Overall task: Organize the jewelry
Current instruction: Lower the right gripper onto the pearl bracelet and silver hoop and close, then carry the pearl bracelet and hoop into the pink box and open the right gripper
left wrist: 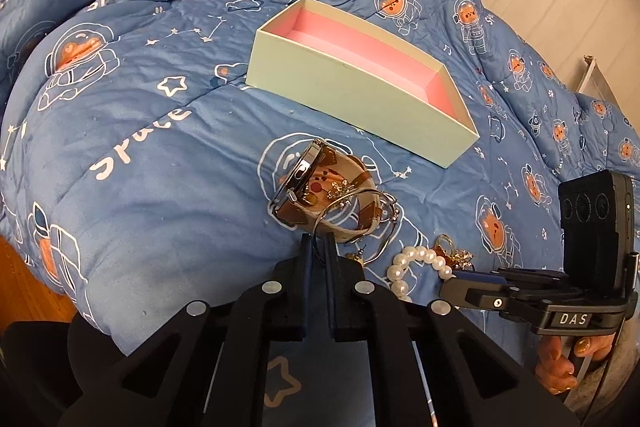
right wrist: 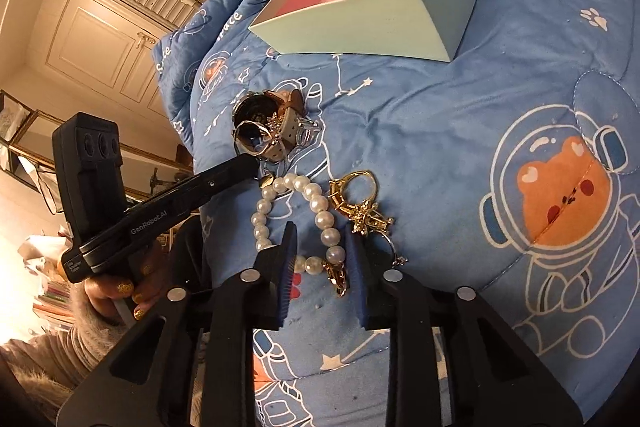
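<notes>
Thin silver wire bangle (left wrist: 352, 223), light, springy, slippery: left gripper (left wrist: 319, 247) nearly closed on its rim; right gripper (right wrist: 320, 247) open astride white pearl bracelet (right wrist: 296, 215).

Bare quilt (left wrist: 224, 131) separates the box (left wrist: 352, 87) from jewelry pile (left wrist: 344, 203).

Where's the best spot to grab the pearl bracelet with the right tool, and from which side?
Take the pearl bracelet on the near strand by the gold clasp, coming straight down from above. It lies flat on the quilt as an open loop, and the right tool already straddles that strand with its jaws apart. This probably avoids the gold rings beside it.
</notes>
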The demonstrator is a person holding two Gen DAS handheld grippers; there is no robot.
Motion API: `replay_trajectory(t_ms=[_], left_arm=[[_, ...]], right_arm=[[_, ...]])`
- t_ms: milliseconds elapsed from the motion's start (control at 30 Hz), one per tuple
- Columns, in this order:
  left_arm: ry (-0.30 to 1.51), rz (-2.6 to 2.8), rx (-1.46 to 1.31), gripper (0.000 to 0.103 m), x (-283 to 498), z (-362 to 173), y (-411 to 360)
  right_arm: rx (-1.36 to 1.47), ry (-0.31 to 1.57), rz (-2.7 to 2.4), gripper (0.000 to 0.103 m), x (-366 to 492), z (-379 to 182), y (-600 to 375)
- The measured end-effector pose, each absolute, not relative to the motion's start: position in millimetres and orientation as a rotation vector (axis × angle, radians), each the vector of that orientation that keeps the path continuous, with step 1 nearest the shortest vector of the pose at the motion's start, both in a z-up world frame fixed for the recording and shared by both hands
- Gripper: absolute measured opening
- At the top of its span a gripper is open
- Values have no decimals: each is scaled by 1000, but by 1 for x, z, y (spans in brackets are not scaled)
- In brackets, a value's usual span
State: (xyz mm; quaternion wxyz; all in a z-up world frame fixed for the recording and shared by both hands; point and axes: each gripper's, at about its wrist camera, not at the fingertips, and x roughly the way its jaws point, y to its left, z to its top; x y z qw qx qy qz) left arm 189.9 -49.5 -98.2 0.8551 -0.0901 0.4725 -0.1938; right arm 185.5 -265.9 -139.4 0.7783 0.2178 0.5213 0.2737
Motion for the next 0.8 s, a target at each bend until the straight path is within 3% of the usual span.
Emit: replay_trajectory(t_ms=[100,800], left_arm=[[985,-408,-181,4,187,-96,-51],[849,-494,-77,3,160,-45,-70]], right_arm=[[428,1126,585,10,184,-138,-265],[203,893,589,10,159,-68,-251]])
